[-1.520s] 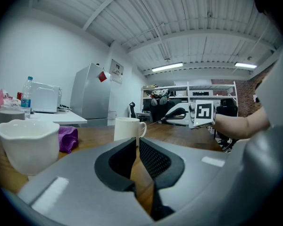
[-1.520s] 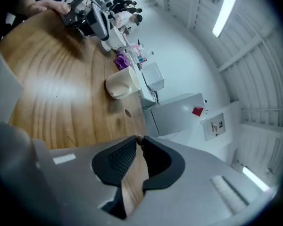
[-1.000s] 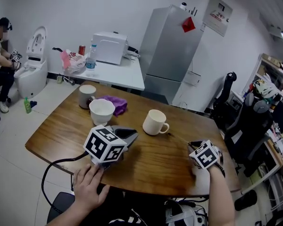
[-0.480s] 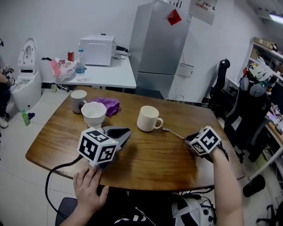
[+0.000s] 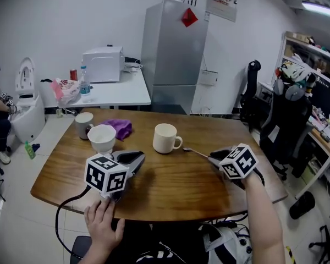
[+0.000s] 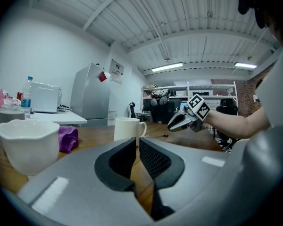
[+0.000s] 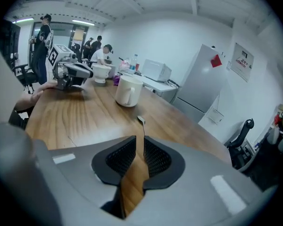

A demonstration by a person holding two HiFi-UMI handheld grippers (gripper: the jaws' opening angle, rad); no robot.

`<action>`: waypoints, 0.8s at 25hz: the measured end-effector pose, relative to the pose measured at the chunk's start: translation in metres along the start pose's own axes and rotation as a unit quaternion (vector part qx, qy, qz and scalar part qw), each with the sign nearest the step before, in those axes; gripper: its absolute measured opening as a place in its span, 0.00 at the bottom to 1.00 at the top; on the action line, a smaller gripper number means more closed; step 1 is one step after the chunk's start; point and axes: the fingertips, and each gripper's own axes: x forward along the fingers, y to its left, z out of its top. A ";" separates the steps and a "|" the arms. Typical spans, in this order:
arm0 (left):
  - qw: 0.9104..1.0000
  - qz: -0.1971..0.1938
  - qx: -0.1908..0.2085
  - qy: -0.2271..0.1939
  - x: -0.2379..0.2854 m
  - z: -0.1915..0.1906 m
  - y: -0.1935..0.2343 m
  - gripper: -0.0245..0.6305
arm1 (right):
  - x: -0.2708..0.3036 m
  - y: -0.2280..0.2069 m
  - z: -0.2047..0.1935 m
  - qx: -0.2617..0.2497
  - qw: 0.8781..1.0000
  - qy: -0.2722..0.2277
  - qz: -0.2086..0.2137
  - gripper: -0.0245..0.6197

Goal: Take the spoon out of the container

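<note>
Head view, white mug (image 5: 165,138), spoon (image 5: 193,151) outside it

You're in an office with a break corner. A tall steel refrigerator (image 5: 173,48) and a microwave (image 5: 103,65) on a white side table (image 5: 124,96) stand behind your wooden table (image 5: 176,186). Black office chairs (image 5: 252,95) and cluttered shelves (image 5: 313,87) line the right wall, under ceiling strip lights (image 6: 170,67).

The left gripper (image 5: 135,157) and the right gripper (image 5: 213,157) each had a smooth grey shell, black ribbed pads (image 6: 153,159) and a white cube (image 5: 105,175) printed with black square markers. A black cable (image 5: 63,213) looped from the left one. The forearms were bare, and a dark garment (image 5: 154,254) with white print showed at the near edge.
</note>
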 end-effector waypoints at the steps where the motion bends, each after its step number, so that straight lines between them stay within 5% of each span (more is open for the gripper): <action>1: 1.000 0.000 0.000 0.000 0.000 0.000 0.001 0.07 | -0.001 0.002 0.005 0.003 1.000 -0.013 0.001 0.12; 10: 1.000 0.000 -0.001 0.000 -0.008 -0.001 0.008 0.07 | -0.012 0.031 0.067 0.038 0.984 -0.173 0.021 0.08; 20: 1.000 0.000 -0.001 -0.002 -0.006 0.001 0.006 0.07 | 0.000 0.068 0.095 0.107 0.961 -0.242 0.079 0.05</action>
